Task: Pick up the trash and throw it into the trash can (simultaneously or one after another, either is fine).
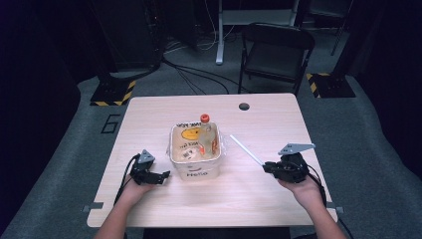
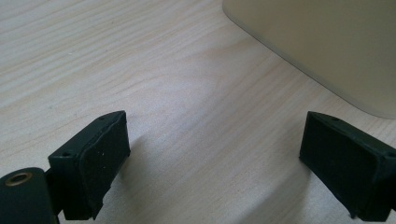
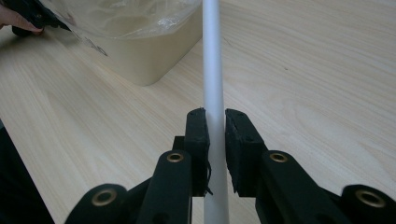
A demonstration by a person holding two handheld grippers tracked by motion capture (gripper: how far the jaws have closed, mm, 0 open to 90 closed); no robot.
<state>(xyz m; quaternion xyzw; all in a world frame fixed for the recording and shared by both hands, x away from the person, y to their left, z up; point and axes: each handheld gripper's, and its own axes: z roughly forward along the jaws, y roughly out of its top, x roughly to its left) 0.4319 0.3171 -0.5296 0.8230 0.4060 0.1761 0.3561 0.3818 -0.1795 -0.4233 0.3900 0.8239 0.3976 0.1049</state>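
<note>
The right tool (image 3: 215, 140) clamps a white straw (image 3: 212, 70), angled toward the tub (image 1: 195, 172); the left tool (image 2: 215, 158) rests spread wide on the surface (image 1: 249, 194).

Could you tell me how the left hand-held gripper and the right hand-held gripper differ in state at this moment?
The left hand-held gripper has its jaws wide apart with nothing between them; the right hand-held gripper is shut on a white straw. In the high view, the left one sits near the lined bin, while the right one is farther off, its straw angled toward the bin. Both are black and hand-held over the wooden table.
</note>
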